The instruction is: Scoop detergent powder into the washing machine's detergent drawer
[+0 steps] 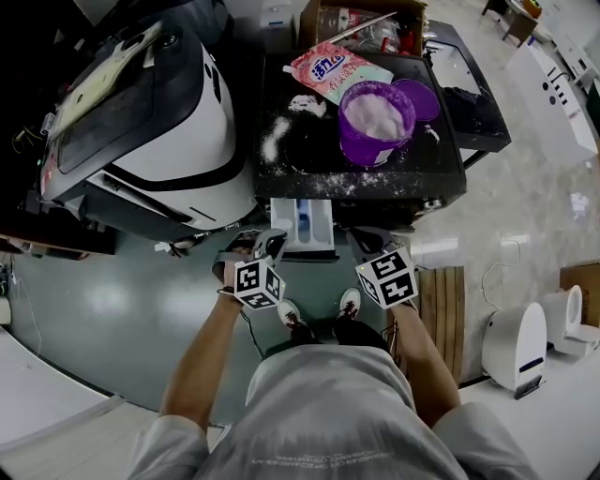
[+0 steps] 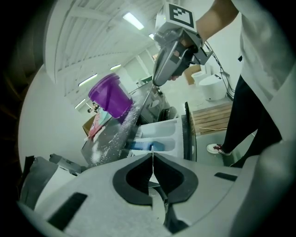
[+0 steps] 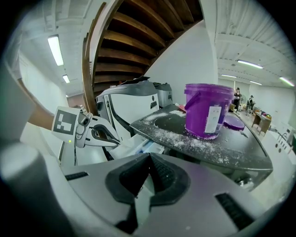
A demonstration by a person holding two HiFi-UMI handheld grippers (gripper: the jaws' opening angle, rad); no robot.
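Observation:
The detergent drawer (image 1: 305,227) is pulled out of the front of the black-topped washing machine (image 1: 309,164). A purple bucket (image 1: 375,120) of white powder stands on that top, its lid (image 1: 420,97) beside it and a pink detergent bag (image 1: 333,69) behind. Spilled powder (image 1: 272,141) dusts the top. My left gripper (image 1: 266,246) hangs just left of the drawer and my right gripper (image 1: 367,246) just right of it. Both are shut and empty. The drawer (image 2: 159,136) and the bucket (image 2: 111,96) lie ahead in the left gripper view. The bucket (image 3: 208,110) also stands ahead in the right gripper view.
A white and black washer (image 1: 159,122) stands to the left. A cardboard box (image 1: 361,23) sits behind the machine. A wooden pallet (image 1: 439,300) and a white appliance (image 1: 516,342) are on the floor at the right. The person's shoes (image 1: 319,319) are below the drawer.

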